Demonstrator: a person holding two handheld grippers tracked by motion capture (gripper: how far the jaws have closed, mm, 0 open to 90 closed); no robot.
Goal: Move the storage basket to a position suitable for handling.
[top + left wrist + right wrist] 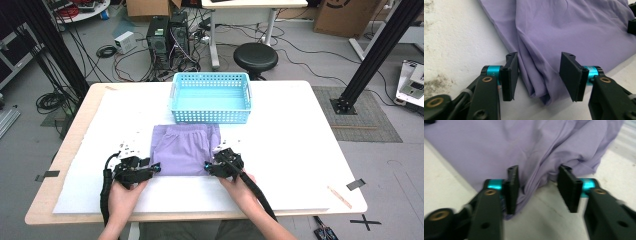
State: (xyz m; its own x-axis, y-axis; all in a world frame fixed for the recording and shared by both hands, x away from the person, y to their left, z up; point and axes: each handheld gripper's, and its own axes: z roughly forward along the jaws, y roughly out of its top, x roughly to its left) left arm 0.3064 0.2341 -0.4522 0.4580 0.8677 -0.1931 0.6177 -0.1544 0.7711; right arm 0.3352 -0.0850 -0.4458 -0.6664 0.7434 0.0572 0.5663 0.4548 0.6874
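White table [300, 150] | 1 purple cloth [185, 149] (folded), 1 basket [211, 98] | 2 grippers, fingers apart astride cloth corners

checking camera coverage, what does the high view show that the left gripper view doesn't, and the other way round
High view alone: the light blue perforated plastic basket behind the cloth, the person's hands, the right gripper at the cloth's near right corner, and the floor with a black round stool.

Left gripper view alone: the left gripper up close, jaws apart astride the bunched near corner, not yet pinching it.

Both: the folded lilac fabric garment on the white padded table cover.
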